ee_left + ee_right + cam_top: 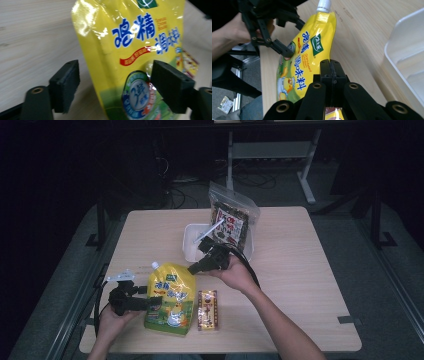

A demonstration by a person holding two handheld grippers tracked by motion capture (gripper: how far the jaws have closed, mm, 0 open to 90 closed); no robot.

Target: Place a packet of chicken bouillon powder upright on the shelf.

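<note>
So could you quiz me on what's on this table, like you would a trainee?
1. True or false: the right gripper has its jaws shut with nothing between them.
2. Which thing do the left gripper's open jaws straddle? A) the yellow pouch B) the white tub C) the dark snack bag
3. What lies flat just right of the pouch in the high view?

Key: 1 true. 2 A. 3 the small brown packet.
</note>
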